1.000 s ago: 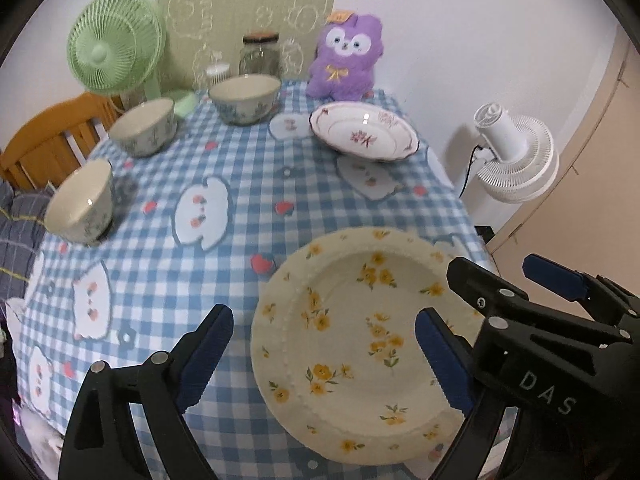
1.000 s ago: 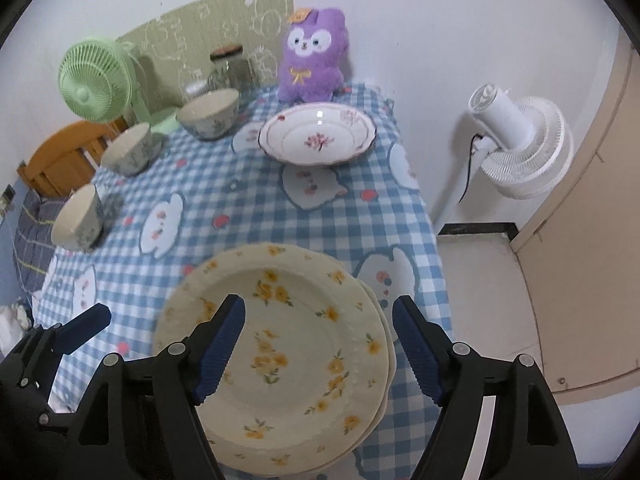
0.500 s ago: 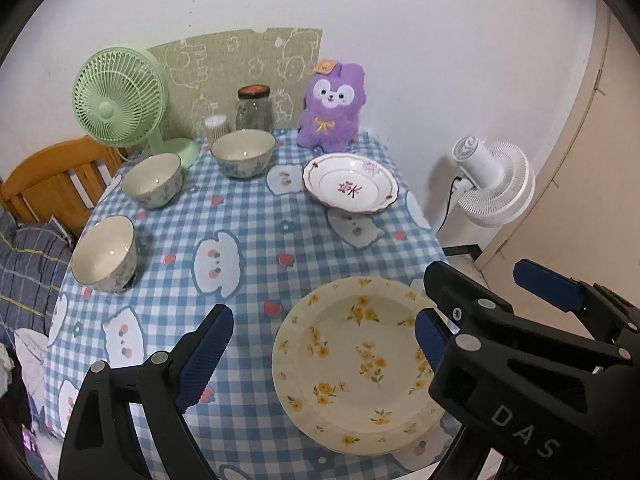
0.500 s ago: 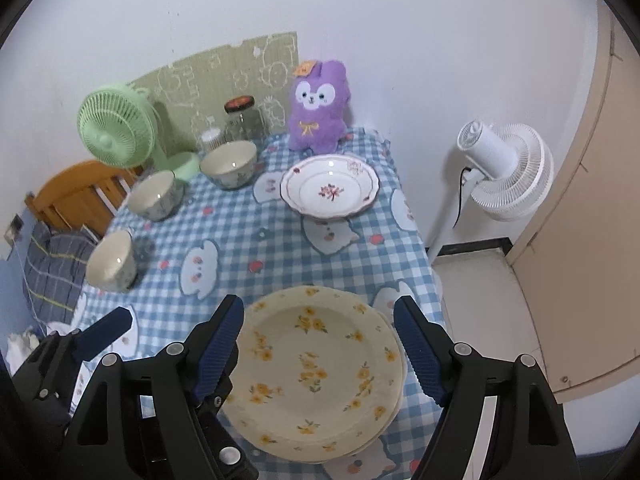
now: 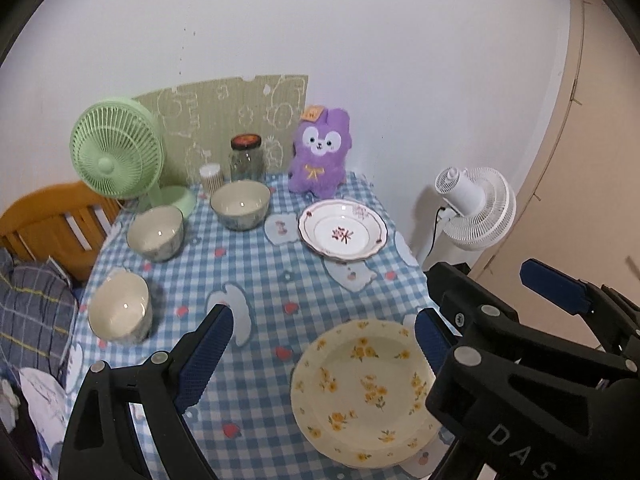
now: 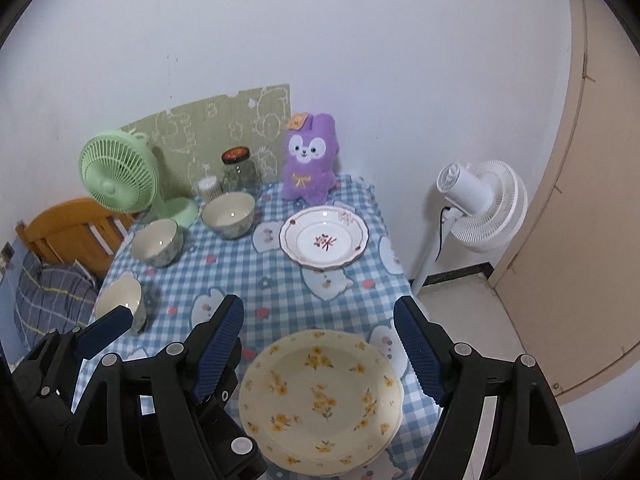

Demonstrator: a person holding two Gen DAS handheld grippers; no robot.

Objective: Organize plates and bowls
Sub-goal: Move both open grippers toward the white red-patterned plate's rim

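Plates with yellow flowers (image 6: 320, 400) lie stacked at the near edge of the table (image 6: 272, 280), which wears a blue checked cloth. Farther back sits a white plate with a red flower (image 6: 324, 238), and three bowls stand along the left side – one near the jar (image 6: 229, 214), one in the middle (image 6: 155, 242), one closest (image 6: 119, 304). Both claws hang above the table, apart from everything. Left claw (image 5: 320, 356) is spread wide with nothing between its pads; right claw (image 6: 318, 352) is spread too – empty. A purple plush toy (image 6: 306, 160) leans at the wall.
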